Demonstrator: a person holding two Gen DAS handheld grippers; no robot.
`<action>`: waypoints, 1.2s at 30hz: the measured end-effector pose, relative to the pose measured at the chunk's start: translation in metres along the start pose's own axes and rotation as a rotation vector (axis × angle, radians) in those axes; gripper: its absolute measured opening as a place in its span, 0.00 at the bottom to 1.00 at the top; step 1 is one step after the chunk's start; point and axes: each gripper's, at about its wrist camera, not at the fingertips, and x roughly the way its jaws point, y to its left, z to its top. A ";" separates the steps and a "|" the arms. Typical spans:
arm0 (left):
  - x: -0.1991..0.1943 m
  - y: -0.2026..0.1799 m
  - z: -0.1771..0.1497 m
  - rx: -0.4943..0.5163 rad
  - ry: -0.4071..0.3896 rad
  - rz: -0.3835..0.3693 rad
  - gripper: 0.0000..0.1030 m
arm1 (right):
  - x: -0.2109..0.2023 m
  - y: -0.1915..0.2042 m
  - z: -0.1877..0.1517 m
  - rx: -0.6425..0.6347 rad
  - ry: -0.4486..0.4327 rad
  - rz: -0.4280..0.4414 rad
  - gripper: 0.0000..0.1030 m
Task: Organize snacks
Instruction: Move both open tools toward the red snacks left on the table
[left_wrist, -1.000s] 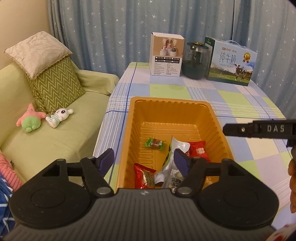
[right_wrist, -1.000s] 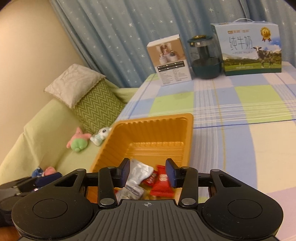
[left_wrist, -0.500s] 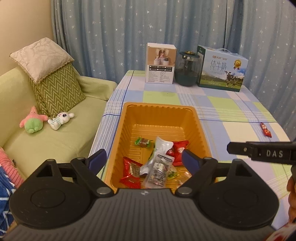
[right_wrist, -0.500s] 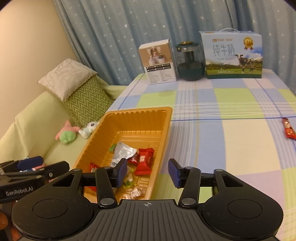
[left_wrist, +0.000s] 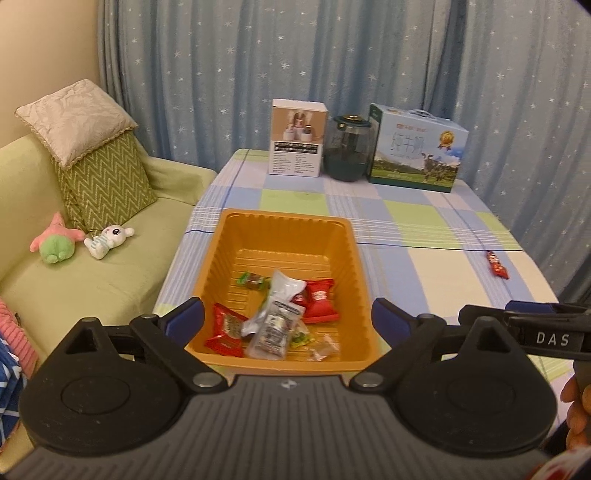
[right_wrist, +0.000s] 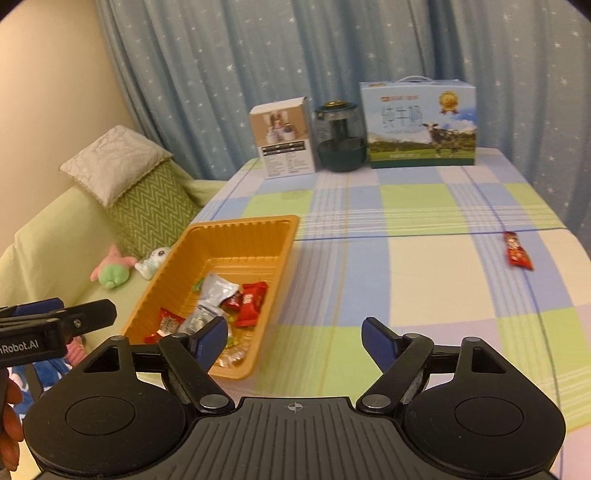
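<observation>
An orange tray (left_wrist: 284, 225) (right_wrist: 240, 225) sits on the checked tablecloth and holds several wrapped snacks: red packets (left_wrist: 320, 300) (right_wrist: 252, 303), a silver pouch (left_wrist: 275, 323) and a green sweet (left_wrist: 251, 279). One red snack bar (left_wrist: 497, 264) (right_wrist: 518, 252) lies alone on the cloth at the right. My left gripper (left_wrist: 287, 320) hovers over the tray's near end, its jaws opening wide with nothing between them. My right gripper (right_wrist: 293, 338) hangs over the cloth just right of the tray, its jaws also opening and empty.
At the table's far edge stand a white box (left_wrist: 297, 142), a dark glass jar (left_wrist: 347, 149) and a milk carton (left_wrist: 417, 151). A green sofa (left_wrist: 92, 273) with cushions and soft toys runs along the left. Starred blue curtains hang behind.
Both grippers drew back and rose from the tray while their jaws spread apart. The silver pouch and red packet now lie loose in the tray. The lone red bar has come into view.
</observation>
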 end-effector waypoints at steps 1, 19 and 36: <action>-0.002 -0.003 0.000 -0.001 -0.002 -0.005 0.94 | -0.004 -0.003 -0.001 0.004 -0.002 -0.006 0.78; -0.003 -0.077 -0.005 0.065 0.000 -0.116 0.94 | -0.057 -0.068 -0.008 0.076 -0.044 -0.123 0.78; 0.030 -0.132 0.003 0.127 0.027 -0.199 0.94 | -0.069 -0.132 -0.007 0.160 -0.069 -0.215 0.78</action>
